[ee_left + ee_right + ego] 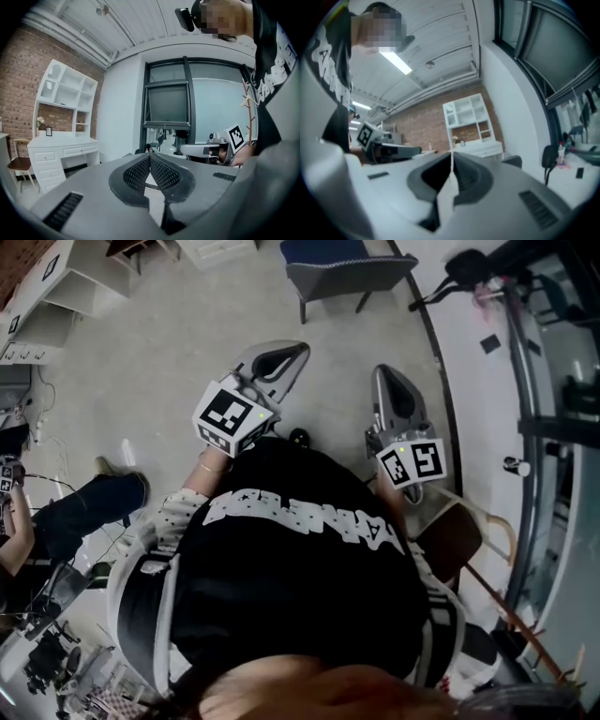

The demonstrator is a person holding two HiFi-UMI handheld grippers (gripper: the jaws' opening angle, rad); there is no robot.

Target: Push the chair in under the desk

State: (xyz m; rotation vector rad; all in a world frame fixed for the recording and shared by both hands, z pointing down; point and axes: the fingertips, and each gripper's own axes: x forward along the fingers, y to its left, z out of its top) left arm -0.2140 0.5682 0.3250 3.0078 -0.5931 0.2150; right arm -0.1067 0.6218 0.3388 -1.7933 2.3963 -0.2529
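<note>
Grey floor (pixel 159 362) filled the head view, with a brick wall (pixel 18 75) and a tall dark-framed window (pixel 187 103) in the left gripper view.

- Left gripper (pixel 295 352) sat at 12 o'clock of the head view. Right gripper (pixel 389 376) sat at 1 o'clock. Both were held out in front of the person's black shirt (pixel 300 568), well apart from each other and well above the floor.
- Left claw: fully closed, ribbed pads (pixel 138 172) meeting at the tips, nothing between them.
- Right claw: fully closed too, tips together, nothing held.
- Wooden chair (pixel 19 162) with a brown seat stood at 9 o'clock of the left gripper view, just beside the left end of the white desk (pixel 63 151). It was upright and out in the open, not under the desk. Neither gripper was near it.
- The desk carried a white shelf unit (pixel 65 89) against the brick wall.
- Grey chair with a blue seat (pixel 342 268) stood at 12 o'clock of the head view, beyond both grippers.
- Wooden coat stand (pixel 248 105) was at 3 o'clock of the left gripper view.
- Another person's leg in dark trousers (pixel 84 507) lay at 9 o'clock of the head view.
</note>
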